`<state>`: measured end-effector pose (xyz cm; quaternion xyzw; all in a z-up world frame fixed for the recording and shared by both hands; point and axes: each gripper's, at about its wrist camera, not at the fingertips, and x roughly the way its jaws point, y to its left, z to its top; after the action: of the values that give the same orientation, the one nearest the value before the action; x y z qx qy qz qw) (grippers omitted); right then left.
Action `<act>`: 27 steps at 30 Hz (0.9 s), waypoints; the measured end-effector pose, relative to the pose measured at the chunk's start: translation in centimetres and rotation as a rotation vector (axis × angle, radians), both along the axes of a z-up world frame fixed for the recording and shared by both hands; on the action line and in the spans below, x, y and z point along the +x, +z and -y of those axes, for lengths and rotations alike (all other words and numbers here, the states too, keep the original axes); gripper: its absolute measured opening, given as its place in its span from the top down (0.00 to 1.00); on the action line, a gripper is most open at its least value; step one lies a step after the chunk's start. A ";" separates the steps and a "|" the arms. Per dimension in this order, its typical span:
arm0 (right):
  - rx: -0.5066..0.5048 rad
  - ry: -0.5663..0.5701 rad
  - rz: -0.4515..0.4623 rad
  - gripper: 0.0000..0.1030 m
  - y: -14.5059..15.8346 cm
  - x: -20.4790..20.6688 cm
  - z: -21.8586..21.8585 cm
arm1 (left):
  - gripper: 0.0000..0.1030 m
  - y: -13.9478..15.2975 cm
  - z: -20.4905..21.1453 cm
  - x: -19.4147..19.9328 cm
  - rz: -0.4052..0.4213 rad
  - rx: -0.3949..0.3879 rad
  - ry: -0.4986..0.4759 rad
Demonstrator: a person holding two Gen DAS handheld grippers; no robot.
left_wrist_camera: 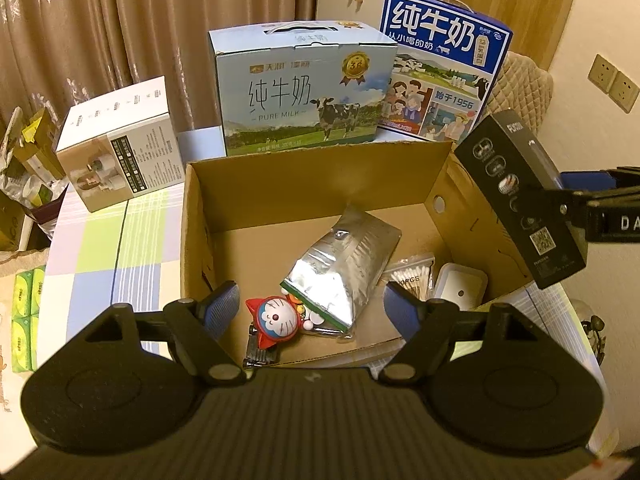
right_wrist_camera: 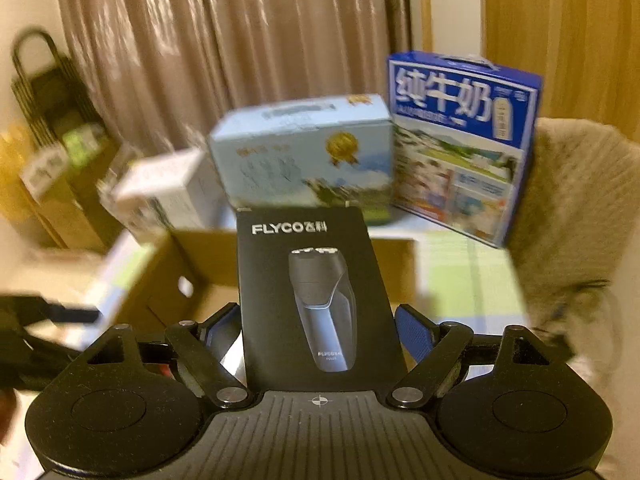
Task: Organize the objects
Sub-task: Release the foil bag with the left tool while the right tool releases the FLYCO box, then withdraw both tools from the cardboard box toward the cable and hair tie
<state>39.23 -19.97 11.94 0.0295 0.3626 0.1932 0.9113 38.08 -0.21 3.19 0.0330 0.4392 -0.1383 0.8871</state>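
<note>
While gripped, shaver box (right_wrist_camera: 316, 300) upright.

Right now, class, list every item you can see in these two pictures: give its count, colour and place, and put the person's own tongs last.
Open brown cardboard box: 1, brown, centre of the table.
Silver foil pouch: 1, silver, inside the cardboard box.
Red and blue cat figure toy: 1, inside the box, at its near edge.
Clear pack of cotton swabs: 1, inside the box, right side.
White lidded plastic container: 1, inside the box, right corner.
Black Flyco shaver box: 1, black, held above the box's right wall.
Light blue milk carton: 1, behind the box.
Dark blue milk carton: 1, back right.
White product box: 1, back left.
Left tongs: 1, black with blue pads, open over the box.
Right tongs: 1, gripping the shaver box.
</note>
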 end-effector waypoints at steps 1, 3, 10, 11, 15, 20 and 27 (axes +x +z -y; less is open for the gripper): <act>0.000 -0.017 0.010 0.20 0.0 0.1 0.0 | 0.27 -0.2 0.0 0.0 -0.002 -0.002 0.000; -0.007 -0.036 0.029 0.18 -0.1 0.0 0.1 | 0.27 -0.5 -0.1 0.1 -0.005 -0.001 0.000; -0.043 -0.028 0.004 0.18 -0.9 -1.0 0.1 | 0.27 -1.6 -0.6 -0.1 -0.011 0.013 0.010; -0.041 -0.027 -0.001 0.18 -1.1 -1.2 0.1 | 0.27 -1.7 -0.6 -0.2 -0.016 0.008 0.010; -0.054 -0.007 -0.015 0.18 -1.1 -2.8 0.0 | 0.27 -1.6 -0.6 -1.1 -0.013 0.005 0.007; -0.068 0.011 -0.019 0.18 -0.7 -5.5 0.0 | 0.27 -0.9 -0.6 -2.9 0.002 0.003 0.001; -0.067 0.027 0.002 0.18 0.5 -10.3 0.4 | 0.23 0.3 -1.2 -6.2 0.007 -0.015 0.016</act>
<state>28.97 -20.33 12.40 -0.0060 0.3681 0.1931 0.9095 31.84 0.98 3.47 0.0232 0.4353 -0.1345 0.8899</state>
